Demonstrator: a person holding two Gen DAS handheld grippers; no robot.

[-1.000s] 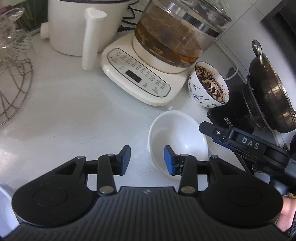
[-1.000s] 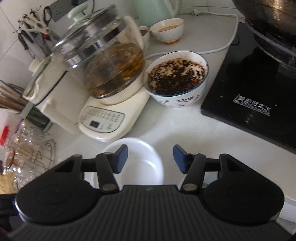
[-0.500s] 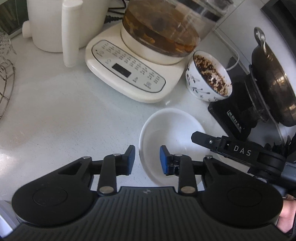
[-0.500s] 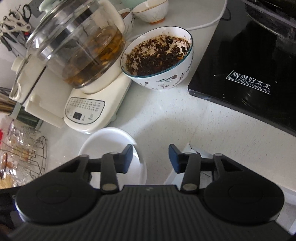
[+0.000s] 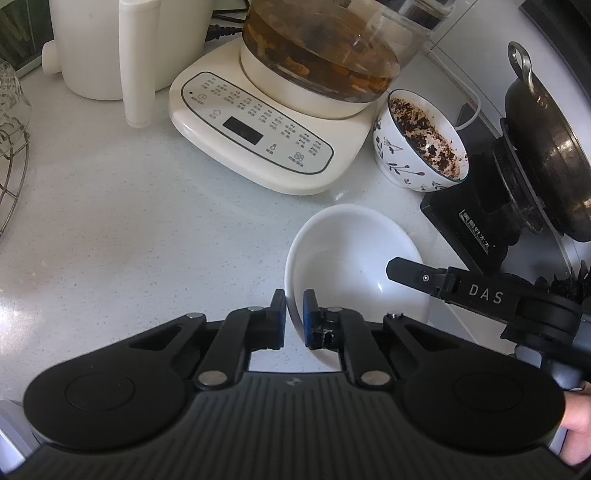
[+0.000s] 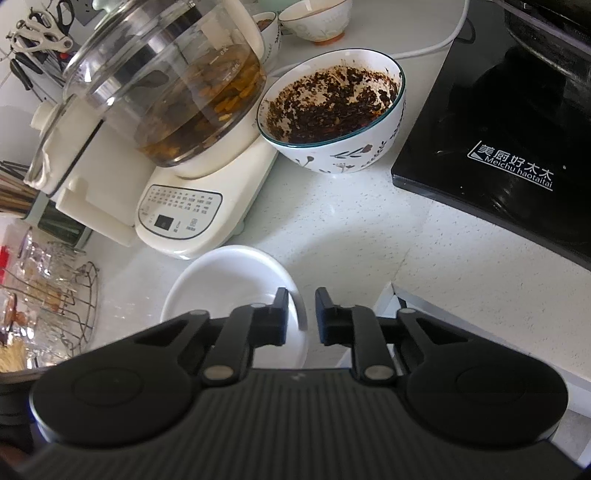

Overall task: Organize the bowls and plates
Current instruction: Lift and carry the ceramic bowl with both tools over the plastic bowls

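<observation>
A white plate [image 5: 351, 258] lies on the white counter near its front edge; it also shows in the right wrist view [image 6: 229, 284]. My left gripper [image 5: 294, 319] is shut on the plate's left rim, one pad on each side. My right gripper [image 6: 301, 317] straddles the plate's right rim with a narrow gap, and its pads do not visibly press the rim. It shows from the side in the left wrist view [image 5: 443, 280]. A patterned bowl [image 6: 332, 110] smeared with dark residue stands behind the plate; it also shows in the left wrist view [image 5: 417, 144].
A cream electric kettle base with a glass pot [image 5: 269, 122] stands behind the plate. A black induction cooker [image 6: 509, 147] with a dark wok [image 5: 546, 155] is to the right. A wire rack [image 6: 62, 295] is at the left. Small bowls [image 6: 317, 18] sit far back.
Both grippers closed in on the white plate. The left jaws narrowed from wide open to gripping the left rim. The right jaws narrowed around the right rim.
</observation>
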